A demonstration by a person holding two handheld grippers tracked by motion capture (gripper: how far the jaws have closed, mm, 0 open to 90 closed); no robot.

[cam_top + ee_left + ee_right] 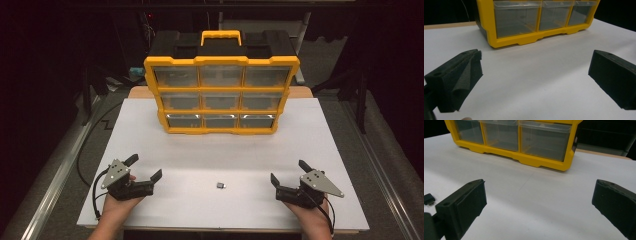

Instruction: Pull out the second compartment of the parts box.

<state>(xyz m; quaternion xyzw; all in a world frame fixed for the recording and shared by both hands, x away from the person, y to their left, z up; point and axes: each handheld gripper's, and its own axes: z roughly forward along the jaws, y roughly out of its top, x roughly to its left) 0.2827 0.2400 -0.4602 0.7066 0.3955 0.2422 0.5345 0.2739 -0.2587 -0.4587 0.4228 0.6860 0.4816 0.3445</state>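
A yellow and black drawer organizer [221,90] with clear drawers stands upright at the far middle of the white table [150,150]. Its bottom row of drawers [539,17] [511,135] faces me. A small dark adapter [219,185] [429,199] lies on the table between the two hands. My left gripper [146,166] [535,75] rests near the front left, jaws wide open with nothing between them. My right gripper [288,171] [539,202] rests near the front right, jaws also wide open around bare table. The adapter lies apart from both, to the left of the right gripper.
The table's front edge [220,229] runs just behind both hands. A metal rail [60,170] runs along the left side and another [385,175] along the right. A black cable [82,155] curls off the left edge. Dark room beyond the organizer.
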